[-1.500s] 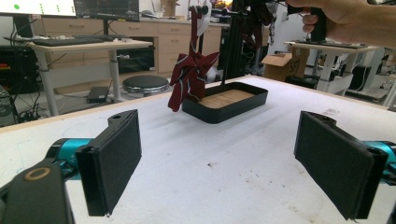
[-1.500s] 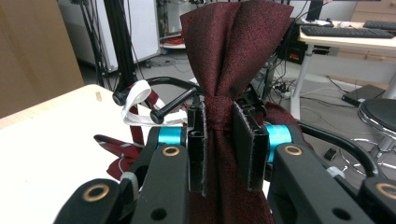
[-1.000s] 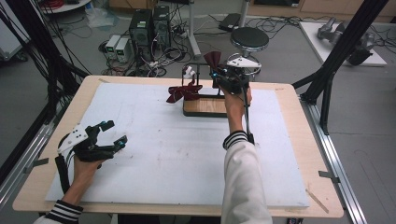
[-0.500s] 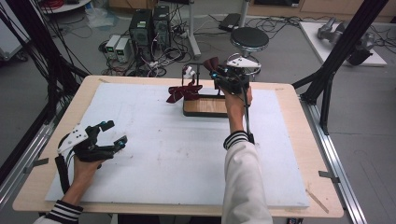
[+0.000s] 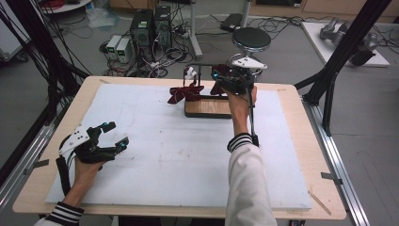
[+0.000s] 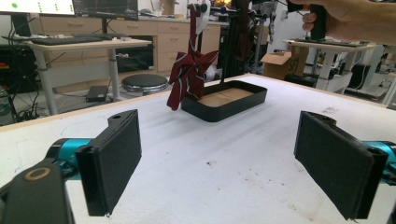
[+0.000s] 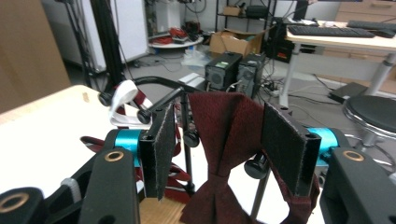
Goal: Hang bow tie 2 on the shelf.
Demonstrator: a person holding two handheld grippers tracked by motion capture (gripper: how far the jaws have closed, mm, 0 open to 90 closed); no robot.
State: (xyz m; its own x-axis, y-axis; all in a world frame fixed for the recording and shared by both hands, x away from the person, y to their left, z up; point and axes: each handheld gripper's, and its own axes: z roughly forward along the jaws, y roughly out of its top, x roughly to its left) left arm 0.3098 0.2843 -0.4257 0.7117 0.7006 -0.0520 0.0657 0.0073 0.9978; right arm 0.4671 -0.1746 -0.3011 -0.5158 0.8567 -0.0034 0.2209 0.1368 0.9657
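In the high view, the right gripper (image 5: 225, 81) sits at upper centre over the black rack (image 5: 200, 70) that rises from the wood-floored tray (image 5: 207, 108), with the dark red bow tie (image 5: 219, 87) hanging there; a striped bow tie (image 5: 184, 93) hangs to its left. The left gripper (image 5: 115, 136) rests at lower left, well apart. In the left gripper view its jaws stand wide open on nothing, the tray in the upper middle. In the right gripper view the jaws have just been opening, the dark red bow tie (image 7: 224, 140) between the pads but seemingly not pressed. To finish well, I judge the hand should draw straight back so the pads don't drag the fabric off its peg.
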